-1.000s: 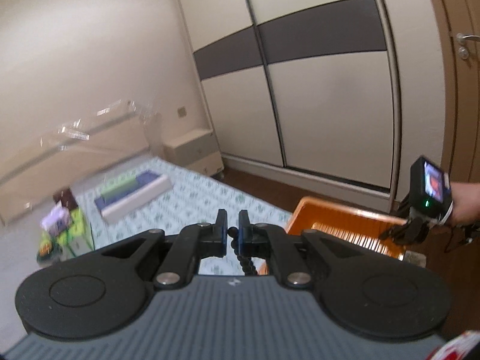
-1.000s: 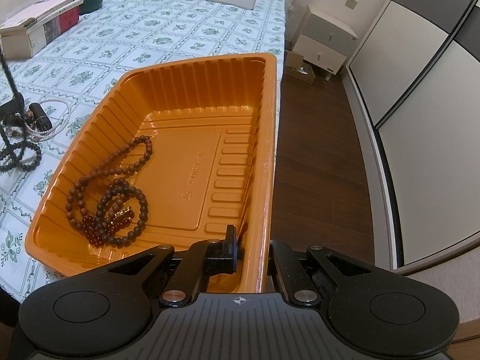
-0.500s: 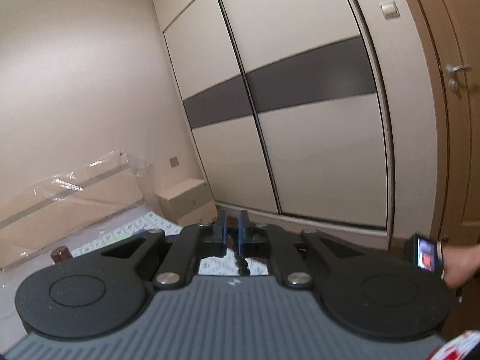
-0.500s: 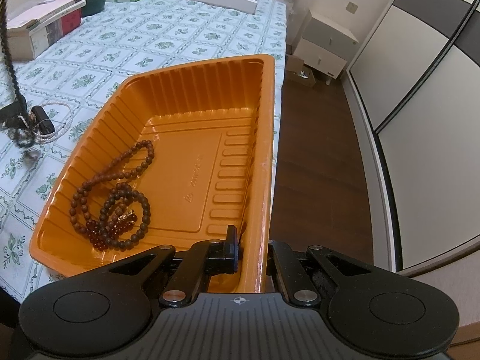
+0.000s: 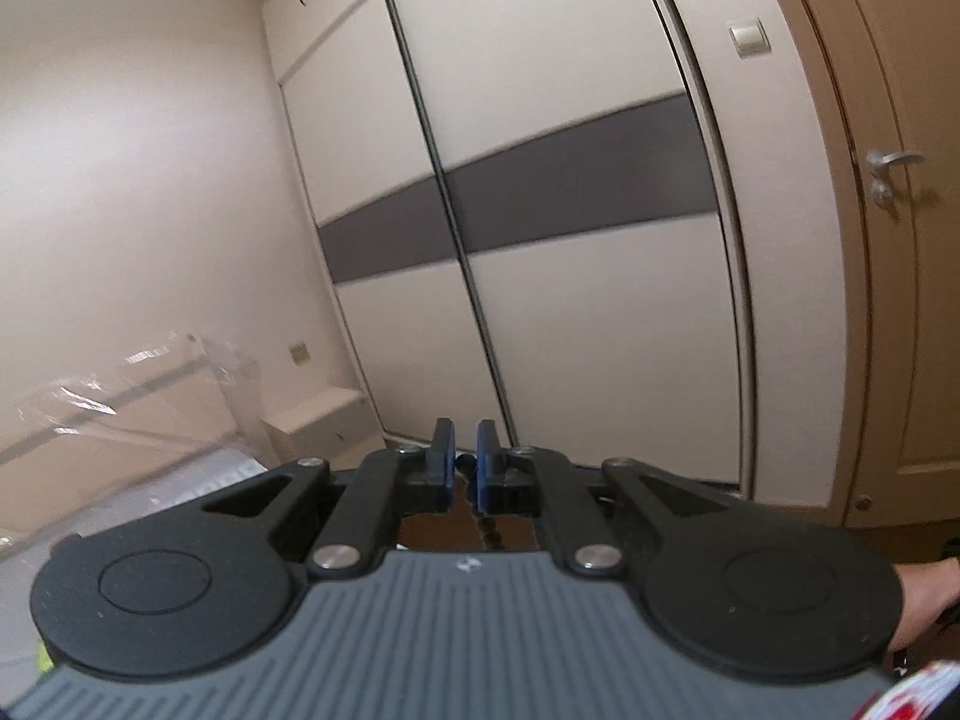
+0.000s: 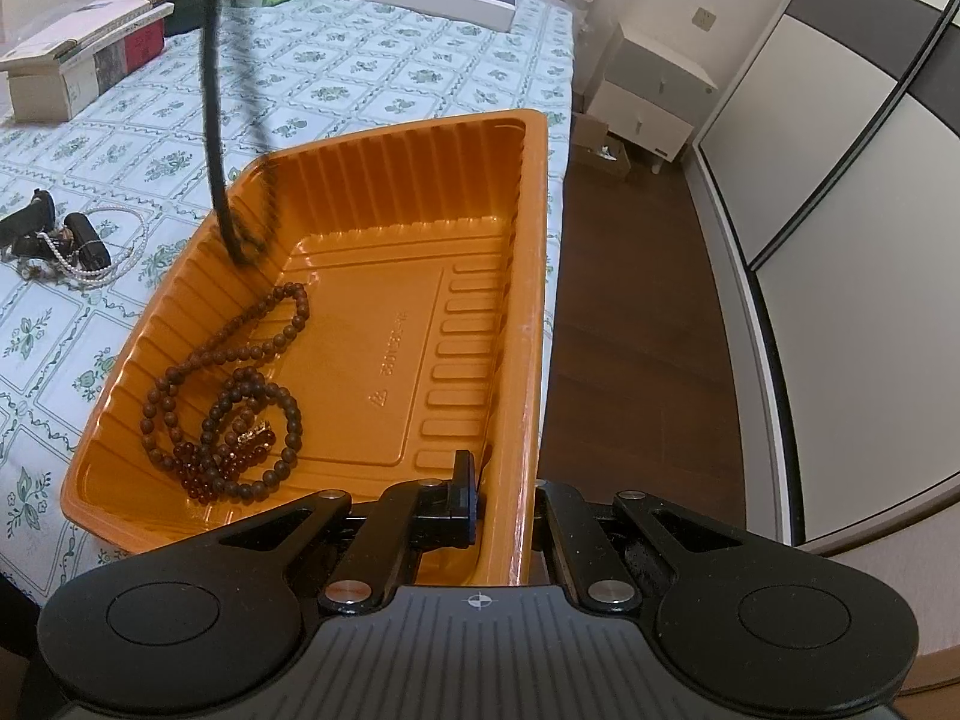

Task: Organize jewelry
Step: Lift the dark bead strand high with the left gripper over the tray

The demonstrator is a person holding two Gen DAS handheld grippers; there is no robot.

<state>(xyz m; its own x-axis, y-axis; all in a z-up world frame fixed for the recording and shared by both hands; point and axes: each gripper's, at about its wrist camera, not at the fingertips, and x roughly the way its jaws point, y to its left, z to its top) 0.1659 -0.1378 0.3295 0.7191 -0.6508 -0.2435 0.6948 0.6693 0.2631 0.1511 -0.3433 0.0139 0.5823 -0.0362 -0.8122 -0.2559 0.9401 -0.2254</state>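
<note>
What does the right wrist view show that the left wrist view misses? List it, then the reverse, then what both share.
Only the right wrist view: the orange tray on the patterned cloth, brown bead strings inside it, a pearl strand beside it, and the right gripper shut on the tray's rim.

Only the left wrist view: the door handle, a light switch, and the left gripper pinching the top of a dark bead strand.

Both: that dark strand, hanging over the tray in the right view, and the sliding wardrobe.
</note>
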